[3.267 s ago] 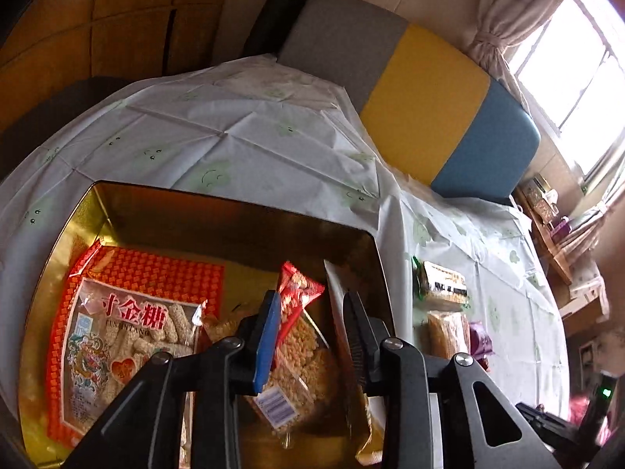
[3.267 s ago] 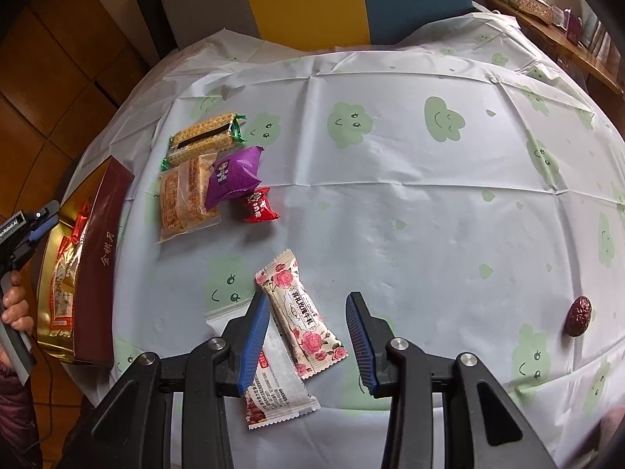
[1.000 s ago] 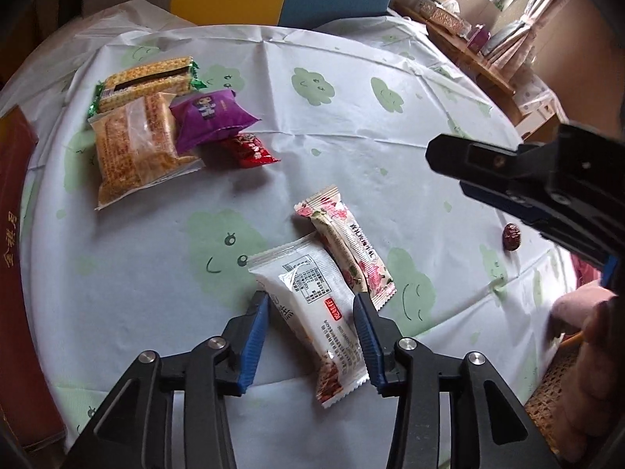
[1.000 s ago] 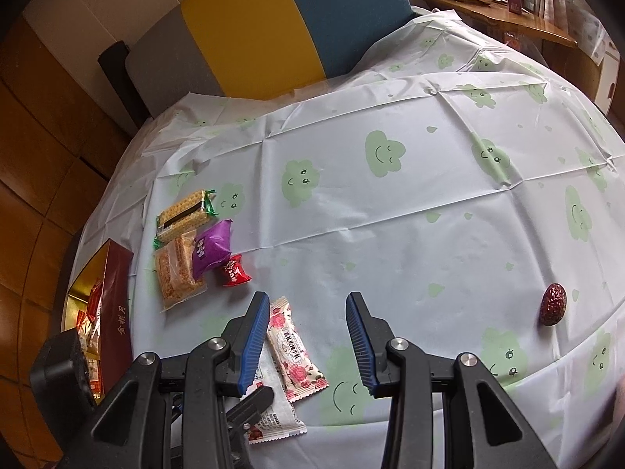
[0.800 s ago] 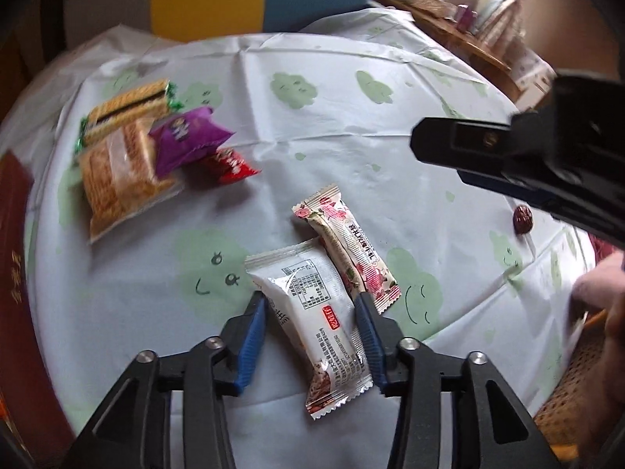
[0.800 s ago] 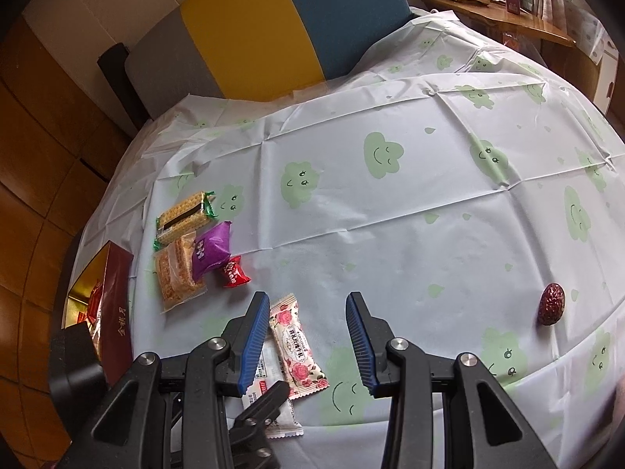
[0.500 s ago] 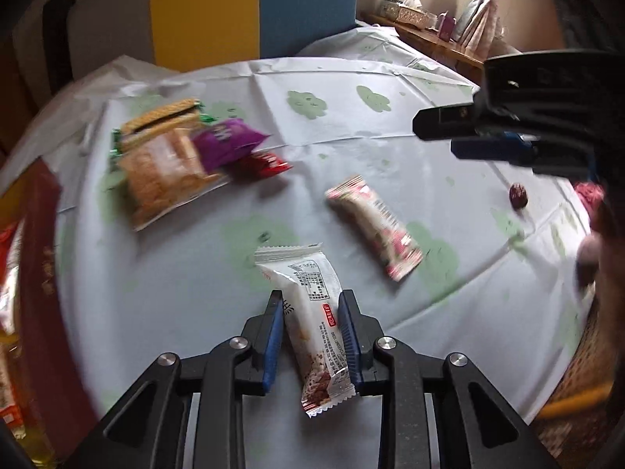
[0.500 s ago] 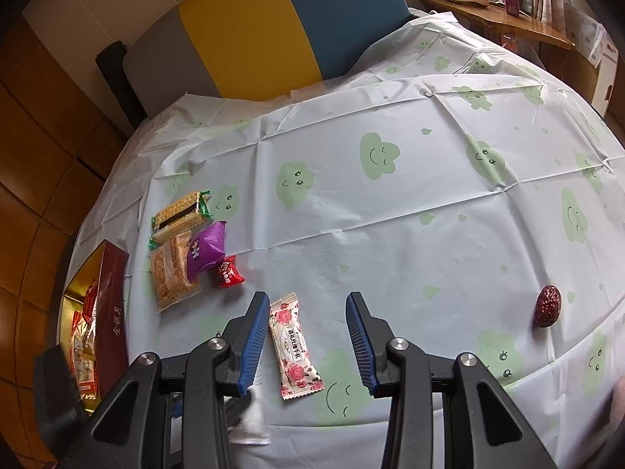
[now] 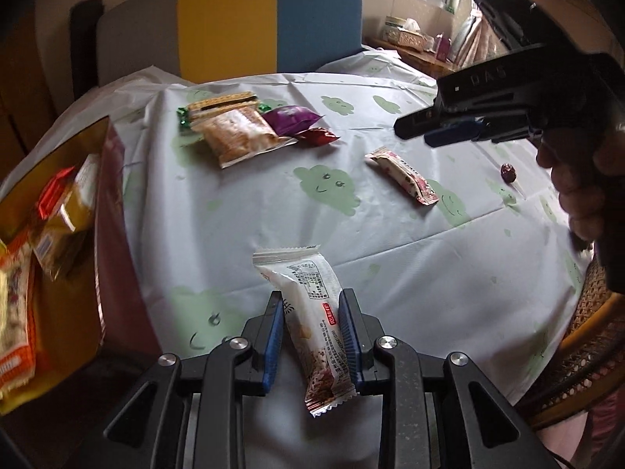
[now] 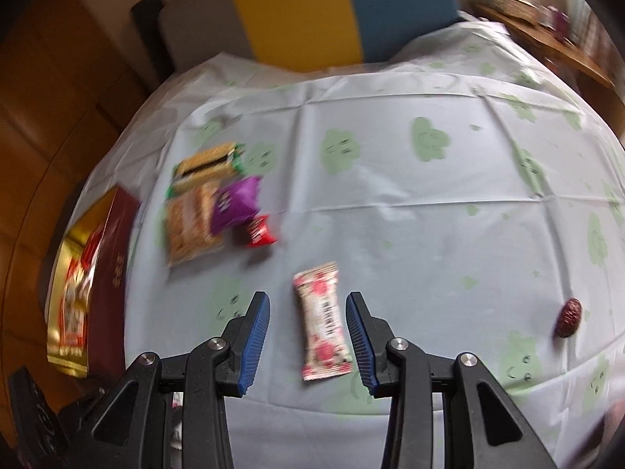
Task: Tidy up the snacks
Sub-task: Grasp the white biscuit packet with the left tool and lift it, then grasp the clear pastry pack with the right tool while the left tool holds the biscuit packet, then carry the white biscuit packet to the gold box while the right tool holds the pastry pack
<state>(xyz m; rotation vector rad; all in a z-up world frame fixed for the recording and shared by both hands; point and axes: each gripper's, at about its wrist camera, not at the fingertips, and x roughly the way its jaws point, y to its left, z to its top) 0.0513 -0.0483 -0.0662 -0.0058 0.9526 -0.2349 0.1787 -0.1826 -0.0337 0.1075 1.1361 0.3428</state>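
Note:
My left gripper [image 9: 310,308] is shut on a white snack bar packet [image 9: 308,305] and holds it above the table near the front edge. The gold and red snack box [image 9: 70,242] stands at the left with packets inside; it also shows in the right wrist view [image 10: 97,273]. My right gripper [image 10: 308,312] is open, its jaws either side of a pink rose-print bar [image 10: 322,320] lying on the tablecloth; this bar also shows in the left wrist view [image 9: 402,174]. The right gripper shows in the left wrist view [image 9: 449,129] above the table.
At the back left lie a wafer packet [image 9: 218,103], a clear biscuit pack [image 9: 238,135], a purple packet [image 9: 291,117] and a small red candy [image 9: 316,136]. A dried date [image 9: 508,172] lies at the right. A sofa [image 9: 230,19] stands behind the table; a wicker chair [image 9: 586,336] at right.
My left gripper closed on the white packet, lifted it off the table and swung toward the box. My right gripper moved down over the pink bar.

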